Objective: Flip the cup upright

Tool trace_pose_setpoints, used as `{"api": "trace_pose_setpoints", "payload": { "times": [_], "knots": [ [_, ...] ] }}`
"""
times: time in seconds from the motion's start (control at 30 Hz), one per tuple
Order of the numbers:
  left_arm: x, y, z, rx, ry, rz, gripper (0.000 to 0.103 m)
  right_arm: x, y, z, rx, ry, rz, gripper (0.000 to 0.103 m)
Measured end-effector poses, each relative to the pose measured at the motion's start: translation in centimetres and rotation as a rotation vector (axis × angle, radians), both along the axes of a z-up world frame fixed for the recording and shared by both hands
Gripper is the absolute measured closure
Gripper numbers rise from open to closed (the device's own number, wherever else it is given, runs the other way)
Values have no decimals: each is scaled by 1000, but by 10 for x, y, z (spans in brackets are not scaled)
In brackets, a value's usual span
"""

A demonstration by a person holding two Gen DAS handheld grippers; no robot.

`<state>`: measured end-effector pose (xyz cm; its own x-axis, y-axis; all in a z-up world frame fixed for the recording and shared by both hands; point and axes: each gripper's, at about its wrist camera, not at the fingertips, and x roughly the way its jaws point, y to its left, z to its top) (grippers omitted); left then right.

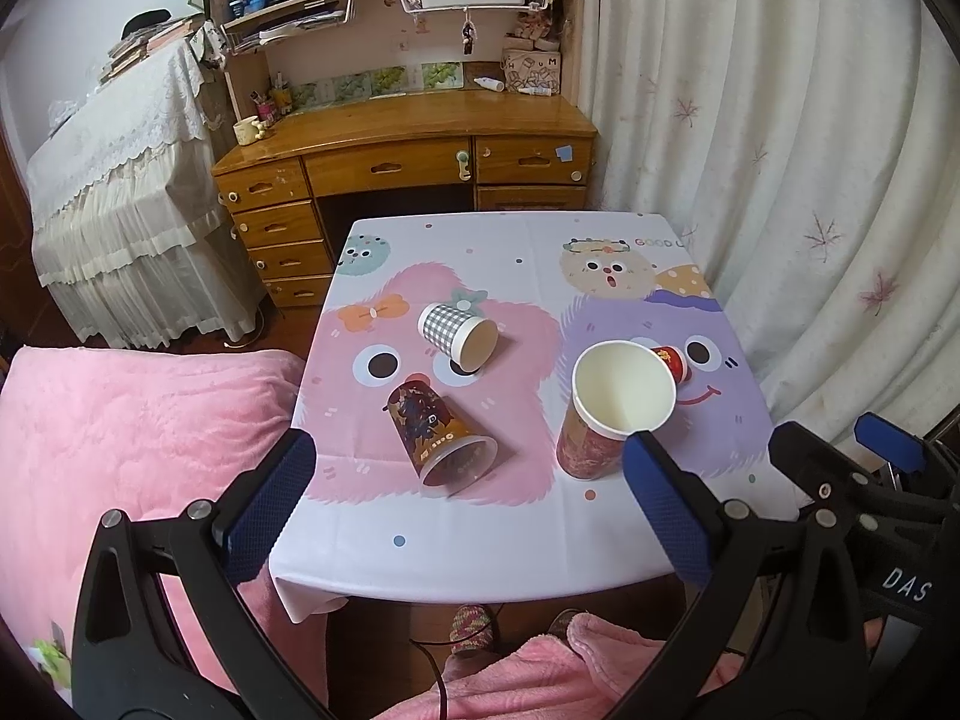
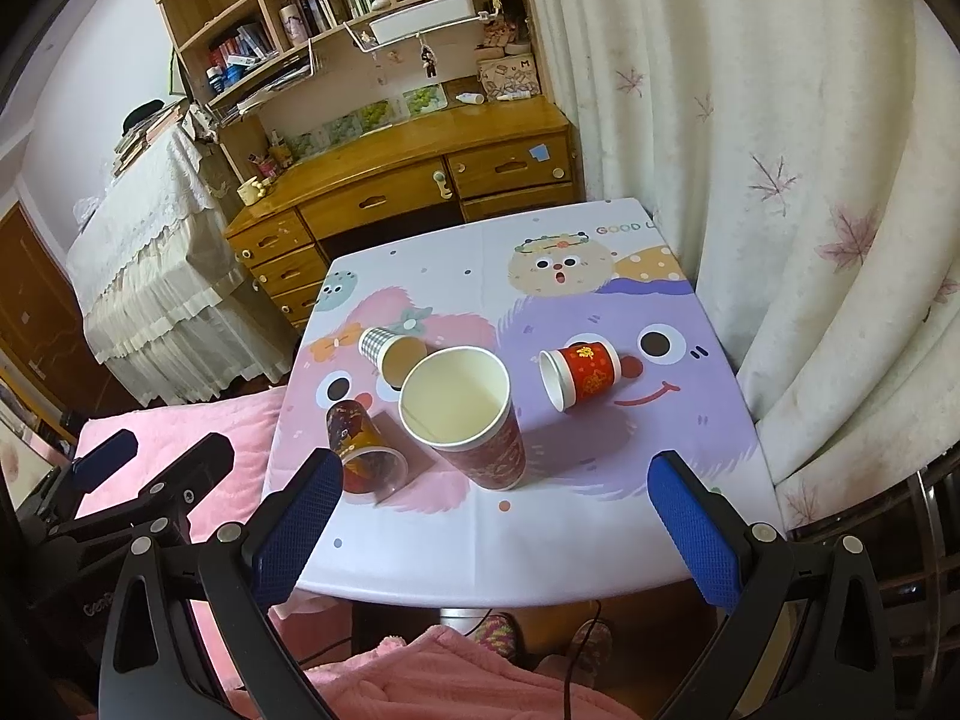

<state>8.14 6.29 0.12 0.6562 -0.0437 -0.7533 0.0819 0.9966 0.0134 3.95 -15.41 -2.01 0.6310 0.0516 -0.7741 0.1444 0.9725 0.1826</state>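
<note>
left of the tall upright cup (image 1: 606, 414), which stands near the front middle of the surface (image 1: 540, 552) with its white inside showing, a clear plastic cup (image 1: 441, 435) with a dark printed sleeve lies on its side, mouth toward the near edge. beyond and left of the tall cup, a checked paper cup (image 1: 459, 333) lies on its side too, its brown inside turned toward the front right. the tall cup itself carries a red patterned wall and sits where the pink and purple cartoon faces of the cloth meet. right of the tall cup and a little farther back, a small red cup (image 2: 579, 375) with gold print lies on its side, its white mouth facing left toward the tall cup; in the left wrist view only its far end peeks out behind the tall cup's rim.

the left gripper (image 1: 468, 504) hangs above the near edge, its jaws spread wide and holding nothing, one blue pad just short of the tall cup's rim in that view. the right gripper (image 2: 495, 516) hovers over the same edge, right of the left one, jaws likewise wide apart and bare, with the tall cup seen between them and clear of both pads.

far behind the tall cup stands a wooden desk (image 1: 408, 138), and right of it hangs a pale curtain (image 1: 780, 150).
</note>
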Motion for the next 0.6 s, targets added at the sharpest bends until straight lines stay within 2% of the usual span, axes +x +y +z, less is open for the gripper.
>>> {"api": "trace_pose_setpoints", "payload": {
  "times": [0.6],
  "knots": [
    [1, -3, 0, -10, 2, -11, 1, 8, -12, -4, 31, 28, -34, 0]
  ]
}}
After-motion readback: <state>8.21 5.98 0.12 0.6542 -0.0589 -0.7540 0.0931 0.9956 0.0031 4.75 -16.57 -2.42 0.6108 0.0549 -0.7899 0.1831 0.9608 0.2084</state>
